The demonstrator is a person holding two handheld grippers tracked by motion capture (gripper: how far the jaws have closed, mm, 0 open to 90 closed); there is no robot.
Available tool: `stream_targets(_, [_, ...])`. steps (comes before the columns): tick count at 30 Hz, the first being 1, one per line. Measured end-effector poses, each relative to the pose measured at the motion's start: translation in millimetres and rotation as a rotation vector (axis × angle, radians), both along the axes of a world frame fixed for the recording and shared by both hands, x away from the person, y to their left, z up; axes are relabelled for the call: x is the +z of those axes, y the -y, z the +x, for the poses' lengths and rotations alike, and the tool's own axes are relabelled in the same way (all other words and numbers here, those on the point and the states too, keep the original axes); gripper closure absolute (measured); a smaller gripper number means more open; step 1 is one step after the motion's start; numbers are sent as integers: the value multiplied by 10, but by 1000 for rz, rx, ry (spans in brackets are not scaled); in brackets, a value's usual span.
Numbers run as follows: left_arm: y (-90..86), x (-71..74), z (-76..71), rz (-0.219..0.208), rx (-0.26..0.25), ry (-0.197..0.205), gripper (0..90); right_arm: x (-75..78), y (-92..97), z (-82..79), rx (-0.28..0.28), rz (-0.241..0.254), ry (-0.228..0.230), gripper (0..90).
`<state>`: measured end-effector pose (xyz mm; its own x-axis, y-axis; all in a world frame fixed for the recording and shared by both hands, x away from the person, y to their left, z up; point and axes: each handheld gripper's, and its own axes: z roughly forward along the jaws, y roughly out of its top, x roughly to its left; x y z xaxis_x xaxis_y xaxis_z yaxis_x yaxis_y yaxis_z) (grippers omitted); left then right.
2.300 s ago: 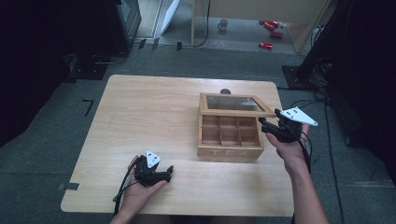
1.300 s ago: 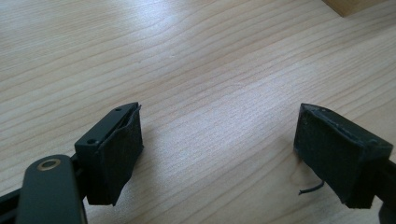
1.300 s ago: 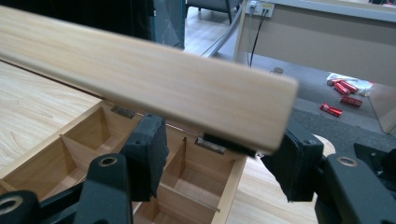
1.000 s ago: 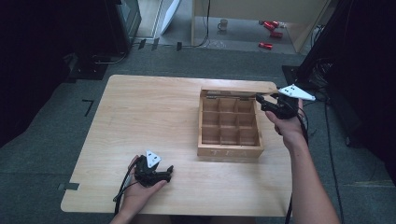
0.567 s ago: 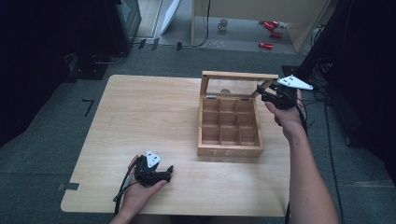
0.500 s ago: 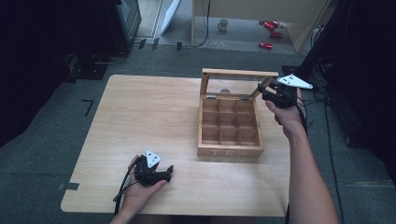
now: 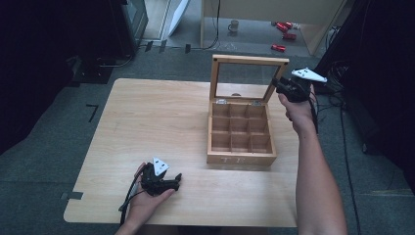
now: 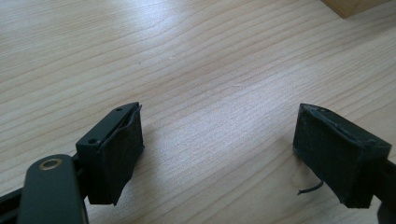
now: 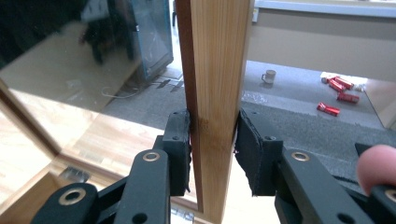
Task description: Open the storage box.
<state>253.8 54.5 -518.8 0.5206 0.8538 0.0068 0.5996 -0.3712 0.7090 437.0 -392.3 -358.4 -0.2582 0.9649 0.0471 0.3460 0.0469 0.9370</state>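
The wooden tea box [image 7: 241, 134] sits right of centre on the bench [image 7: 147, 117], its glass-paned lid [image 7: 247, 78] standing upright at the box's far edge. The right claw [image 7: 280, 84], whose jaws have just been closing, is clamped on the lid's right-hand frame rail, pads pressed to both faces of the wood. Well apart from the box, toward the near-left, the left claw [image 7: 177, 178] rests on the bench with jaws spread and nothing between them
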Motion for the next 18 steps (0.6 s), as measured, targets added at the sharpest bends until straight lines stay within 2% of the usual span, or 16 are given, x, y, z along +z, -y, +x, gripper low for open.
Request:
stream_targets(10, [-1,0,0,2,-1,2,166,39,-25,342,-62,50,-61,671])
stream_targets(18, [0,0,-1,1,-1,2,168,11,-56,546,-107,69,-84,676])
